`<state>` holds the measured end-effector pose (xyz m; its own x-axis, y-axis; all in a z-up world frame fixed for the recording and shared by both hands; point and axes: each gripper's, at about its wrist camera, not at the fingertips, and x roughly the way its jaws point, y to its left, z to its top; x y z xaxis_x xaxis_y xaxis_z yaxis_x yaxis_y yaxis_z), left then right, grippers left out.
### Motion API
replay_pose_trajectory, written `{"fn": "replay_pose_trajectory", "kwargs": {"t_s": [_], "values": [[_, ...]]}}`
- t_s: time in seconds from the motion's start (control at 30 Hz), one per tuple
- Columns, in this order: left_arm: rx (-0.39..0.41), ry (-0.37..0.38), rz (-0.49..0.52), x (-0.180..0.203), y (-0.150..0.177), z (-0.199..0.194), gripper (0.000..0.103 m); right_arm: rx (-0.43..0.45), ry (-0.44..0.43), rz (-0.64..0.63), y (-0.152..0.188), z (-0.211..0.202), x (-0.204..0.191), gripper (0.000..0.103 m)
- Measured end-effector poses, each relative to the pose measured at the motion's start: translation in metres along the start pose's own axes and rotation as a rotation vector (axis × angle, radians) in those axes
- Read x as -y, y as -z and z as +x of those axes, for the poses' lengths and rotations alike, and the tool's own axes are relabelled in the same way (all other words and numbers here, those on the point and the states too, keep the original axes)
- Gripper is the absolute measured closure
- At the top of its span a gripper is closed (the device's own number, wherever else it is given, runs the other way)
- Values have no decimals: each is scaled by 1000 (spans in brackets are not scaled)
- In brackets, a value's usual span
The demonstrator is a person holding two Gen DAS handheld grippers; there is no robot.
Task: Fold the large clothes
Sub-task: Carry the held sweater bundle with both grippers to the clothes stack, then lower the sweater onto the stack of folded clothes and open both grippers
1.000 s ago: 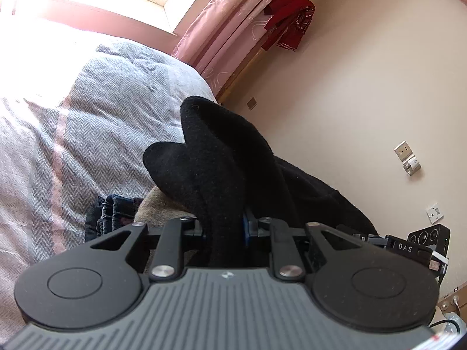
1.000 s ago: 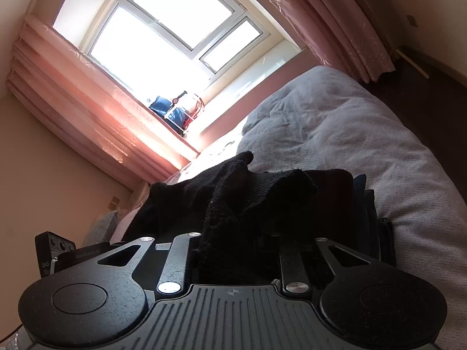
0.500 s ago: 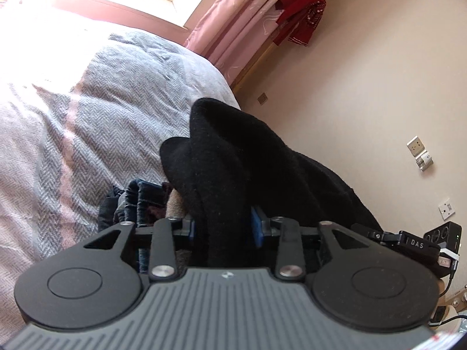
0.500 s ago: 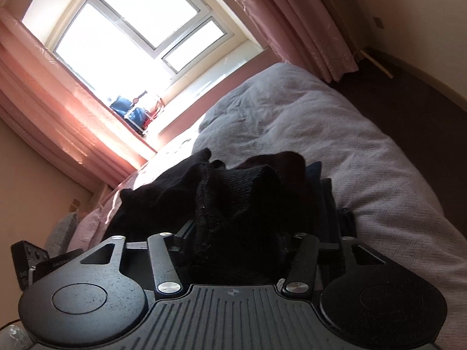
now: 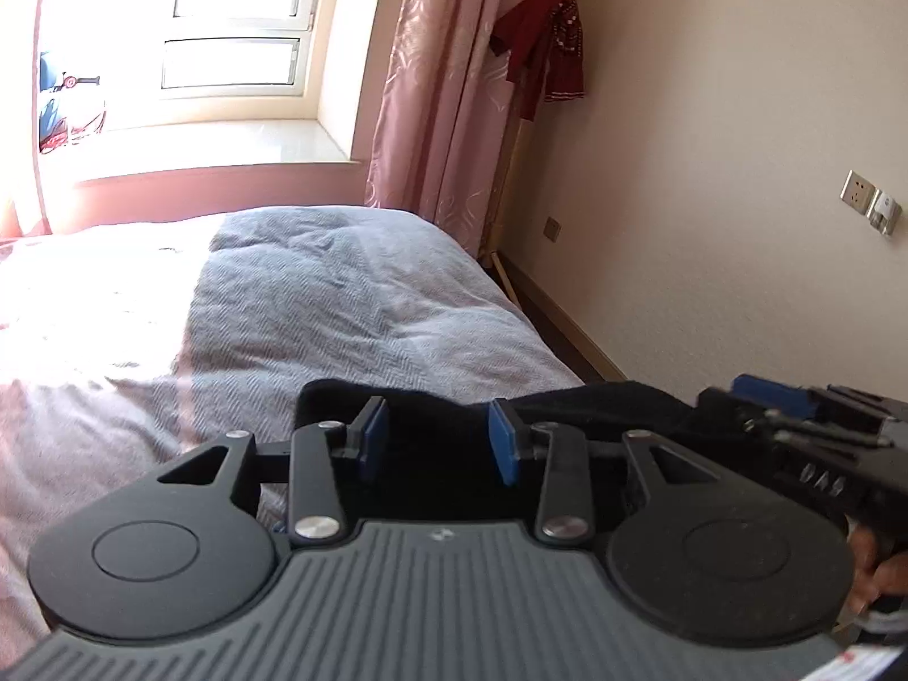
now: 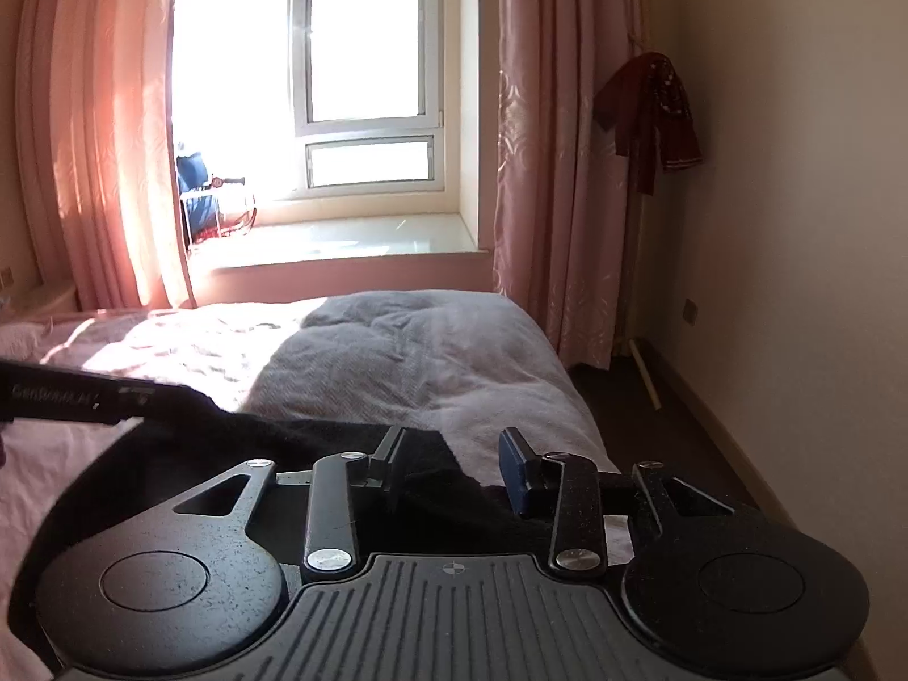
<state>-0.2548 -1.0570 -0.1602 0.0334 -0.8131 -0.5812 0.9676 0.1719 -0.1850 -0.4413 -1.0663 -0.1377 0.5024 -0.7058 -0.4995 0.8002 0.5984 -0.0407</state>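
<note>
Both the left gripper (image 5: 437, 440) and right gripper (image 6: 454, 468) are hovering, jaws apart and just narrowing, over the black knitted garment (image 6: 318, 442) lying on the grey-pink herringbone bedspread (image 5: 340, 312).

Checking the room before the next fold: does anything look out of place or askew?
Nothing looks spilled or damaged. The black garment lies spread on the grey bedspread, not yet a neat fold. The only stray item is a dark red cloth hanging by the curtain.

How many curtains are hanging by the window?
2. One peach curtain hangs left of the window; one pink patterned curtain hangs right of it, beside the wall. More could be hidden outside the view.
</note>
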Motion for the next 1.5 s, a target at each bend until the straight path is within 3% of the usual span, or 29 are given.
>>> {"fn": "replay_pose_trajectory", "kwargs": {"t_s": [0.17,0.27,0.4,0.53,0.63,0.77,0.87,1.0,1.17,1.27,1.5], "values": [[-72,-73,41,10,13,61,69,-122,19,-65,27,51,6,77],[-123,-49,-75,-11,25,83,67,-192,-9,-44,35,67,16,77],[-115,-63,-58,-8,27,83,66,-186,-61,62,24,55,35,77],[-94,-80,-66,-11,14,51,68,-92,-68,167,3,3,54,76],[-68,-102,-79,-11,12,9,66,-63,-72,133,-1,-44,48,75],[-66,-96,-118,-5,32,-46,63,-50,-86,90,21,-96,24,74],[-95,-126,-104,8,55,-64,62,-82,-73,35,45,-101,2,74],[-179,-147,-84,20,84,-52,59,-168,-47,-49,75,-66,-14,74],[-198,-194,-68,33,88,-55,59,-229,-56,-8,63,-65,-9,74],[-200,-214,-50,43,82,-70,59,-221,-57,28,53,-81,-5,72],[-185,-229,-21,64,70,-125,51,-174,-106,212,30,-143,6,48]]}}
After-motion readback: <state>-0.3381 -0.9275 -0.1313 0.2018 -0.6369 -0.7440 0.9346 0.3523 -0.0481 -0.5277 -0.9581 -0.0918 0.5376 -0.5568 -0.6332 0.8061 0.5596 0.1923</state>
